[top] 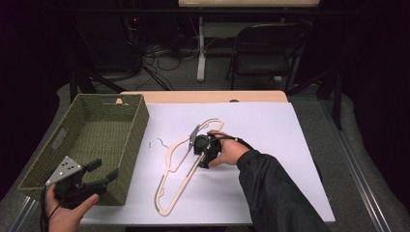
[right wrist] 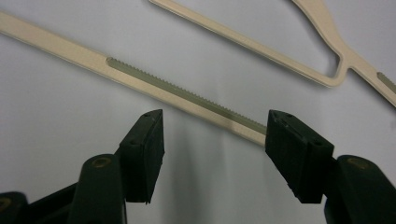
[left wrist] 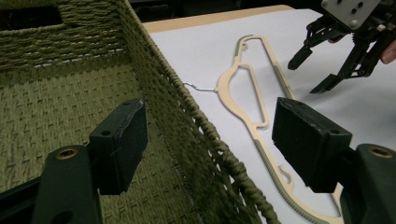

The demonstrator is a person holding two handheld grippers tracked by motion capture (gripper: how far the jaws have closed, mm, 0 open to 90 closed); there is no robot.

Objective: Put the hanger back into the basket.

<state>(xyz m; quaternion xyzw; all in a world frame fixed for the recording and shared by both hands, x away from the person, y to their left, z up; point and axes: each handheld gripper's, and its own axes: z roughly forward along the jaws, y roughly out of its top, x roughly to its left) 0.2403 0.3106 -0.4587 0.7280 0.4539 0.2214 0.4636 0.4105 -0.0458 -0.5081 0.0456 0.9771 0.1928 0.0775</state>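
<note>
A cream hanger (top: 169,157) with a thin wire hook lies flat on the white sheet (top: 270,145), right of a green woven basket (top: 140,130). My right gripper (top: 202,155) hovers just over the middle of the hanger, open. In the right gripper view its jaws (right wrist: 215,140) straddle the ribbed bar of the hanger (right wrist: 187,95) without touching it. My left gripper (top: 104,170) is held at the basket's near right corner, open and holding nothing. In the left gripper view the basket's rim (left wrist: 187,116) runs between the jaws (left wrist: 210,135), with the hanger (left wrist: 261,93) and the right gripper (left wrist: 313,72) beyond.
The basket's inside looks empty. The wooden table edge (top: 208,96) shows behind the sheet. A dark folding chair (top: 268,48), a white table leg (top: 200,48) and floor cables (top: 159,55) stand beyond the table.
</note>
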